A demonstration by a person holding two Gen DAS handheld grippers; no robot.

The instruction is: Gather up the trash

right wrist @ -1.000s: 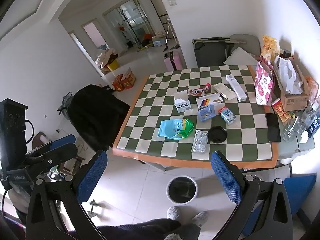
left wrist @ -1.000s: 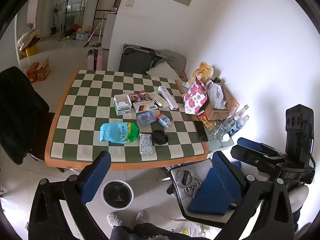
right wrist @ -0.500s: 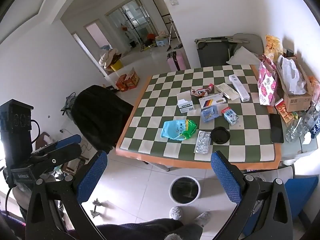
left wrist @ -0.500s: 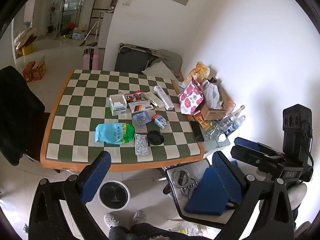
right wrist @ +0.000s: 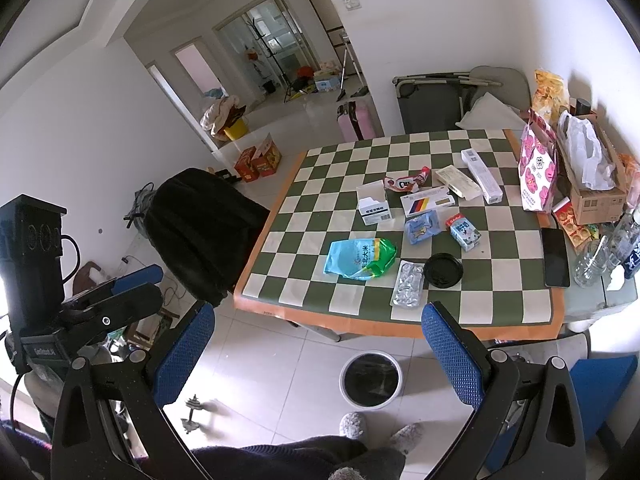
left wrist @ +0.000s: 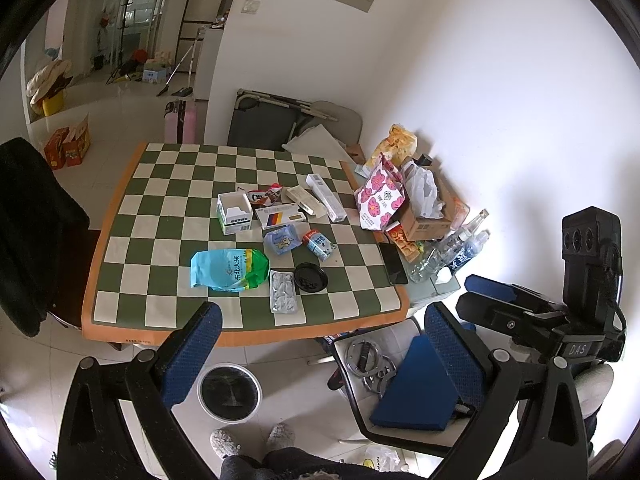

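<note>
Trash lies on the checkered table (left wrist: 168, 216) (right wrist: 320, 208): a blue-green bag (left wrist: 228, 269) (right wrist: 360, 258), a blister pack (left wrist: 283, 291) (right wrist: 408, 284), a black lid (left wrist: 311, 277) (right wrist: 443, 271), a small carton (left wrist: 319, 243) (right wrist: 464, 232), a blue packet (left wrist: 282, 240), and several boxes (left wrist: 235, 213) (right wrist: 373, 203). A round white bin (left wrist: 229, 392) (right wrist: 370, 379) stands on the floor before the table. My left gripper (left wrist: 320, 340) and right gripper (right wrist: 316, 340) are open, empty, held well back from the table.
A black-draped chair (left wrist: 28, 216) (right wrist: 200, 224) stands left of the table. A pink bag (left wrist: 380, 196), a cardboard box (left wrist: 424, 216), bottles (left wrist: 460, 248) and a phone (left wrist: 393, 264) crowd the right side. A chair with a blue cushion (left wrist: 416, 392) stands near right.
Both grippers have drawn back and up a little; the table looks smaller and farther. Nothing on the table has moved. Both stay open.
</note>
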